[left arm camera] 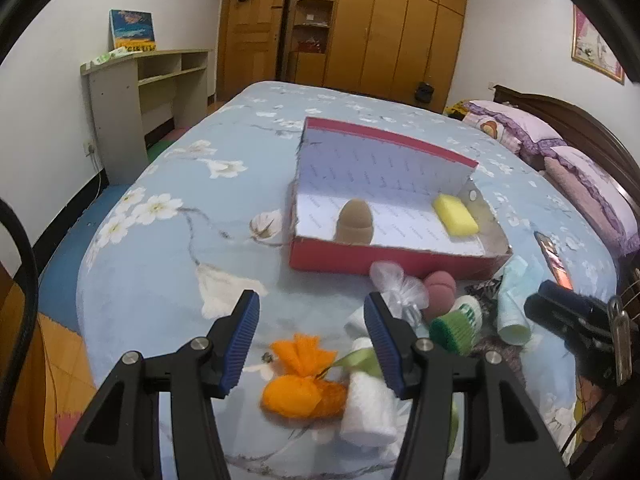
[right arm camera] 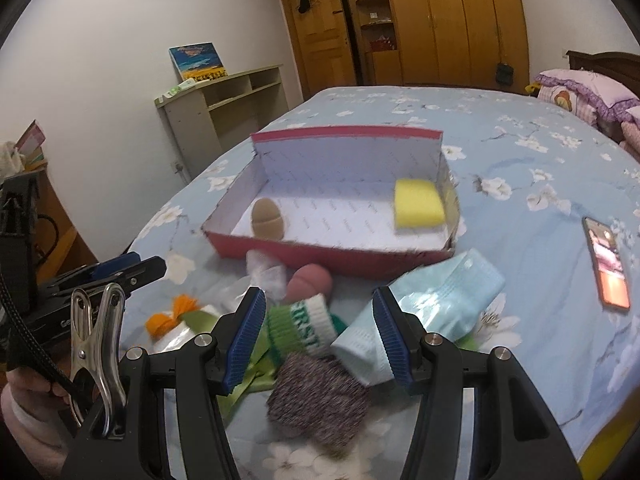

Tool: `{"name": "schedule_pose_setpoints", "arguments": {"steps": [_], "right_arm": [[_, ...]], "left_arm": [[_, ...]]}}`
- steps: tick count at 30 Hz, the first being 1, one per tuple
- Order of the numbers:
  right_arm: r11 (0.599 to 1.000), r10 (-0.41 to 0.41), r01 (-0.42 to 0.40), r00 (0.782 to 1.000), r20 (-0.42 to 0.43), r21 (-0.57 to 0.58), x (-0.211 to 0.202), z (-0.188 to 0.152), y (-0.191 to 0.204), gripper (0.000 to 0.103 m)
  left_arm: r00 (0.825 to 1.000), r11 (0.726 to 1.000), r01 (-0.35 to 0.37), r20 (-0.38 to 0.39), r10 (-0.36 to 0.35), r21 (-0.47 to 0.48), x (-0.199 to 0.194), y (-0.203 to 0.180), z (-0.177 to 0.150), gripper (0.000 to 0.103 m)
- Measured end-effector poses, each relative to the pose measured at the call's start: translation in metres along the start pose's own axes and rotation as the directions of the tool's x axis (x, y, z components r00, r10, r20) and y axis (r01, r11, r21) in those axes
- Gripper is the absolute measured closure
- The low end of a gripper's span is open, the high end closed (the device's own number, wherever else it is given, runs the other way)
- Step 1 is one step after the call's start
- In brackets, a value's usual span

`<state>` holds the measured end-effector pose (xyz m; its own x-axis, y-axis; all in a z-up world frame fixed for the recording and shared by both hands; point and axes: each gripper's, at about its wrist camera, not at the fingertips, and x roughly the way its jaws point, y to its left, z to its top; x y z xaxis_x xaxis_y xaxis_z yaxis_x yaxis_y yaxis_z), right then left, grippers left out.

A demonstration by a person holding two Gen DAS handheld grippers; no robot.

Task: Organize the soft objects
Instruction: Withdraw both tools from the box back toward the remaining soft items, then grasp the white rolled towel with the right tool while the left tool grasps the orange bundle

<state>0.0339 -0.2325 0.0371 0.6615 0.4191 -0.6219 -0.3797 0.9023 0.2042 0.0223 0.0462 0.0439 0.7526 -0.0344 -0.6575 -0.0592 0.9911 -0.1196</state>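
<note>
Where letters show, green-and-white sock (right arm camera: pixel 308 326) reads "IRST", rest hidden

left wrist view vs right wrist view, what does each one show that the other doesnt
Only the left wrist view shows the whole orange mesh pouch and the white roll beside it, framed by the open, empty left gripper.

Only the right wrist view shows the speckled grey-purple sock clearly, below the open right gripper, plus a metal clip and a hand at the lower left.

Both show the red box holding the tan sponge and yellow sponge, the pink sponge, the green-and-white sock, the light blue packet and the phone on the bed.
</note>
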Motion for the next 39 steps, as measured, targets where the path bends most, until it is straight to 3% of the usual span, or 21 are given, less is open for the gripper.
{"name": "schedule_pose_setpoints", "arguments": {"steps": [16,25,34,39], "right_arm": [[0.996,0.092,-0.093,0.991,-0.094,-0.010,0.010,-0.025,0.038,0.046],[0.979,0.174,-0.187,0.972,-0.156,-0.078,0.027,-0.034,0.080,0.046],[0.967,0.186,-0.220,0.954,-0.234,-0.128,0.056,-0.046,0.107,0.046],[0.970,0.146,-0.188,0.959,-0.245,-0.155,0.070,-0.048,0.110,0.046]], "left_arm": [[0.999,0.998,-0.040,-0.034,0.038,-0.057,-0.001,0.037,-0.025,0.045],[0.996,0.993,-0.075,-0.057,0.071,-0.086,0.003,0.057,-0.035,0.046],[0.995,0.991,-0.080,-0.071,0.073,-0.104,0.008,0.067,-0.039,0.046],[0.995,0.991,-0.077,-0.077,0.068,-0.112,0.011,0.070,-0.040,0.046]]}}
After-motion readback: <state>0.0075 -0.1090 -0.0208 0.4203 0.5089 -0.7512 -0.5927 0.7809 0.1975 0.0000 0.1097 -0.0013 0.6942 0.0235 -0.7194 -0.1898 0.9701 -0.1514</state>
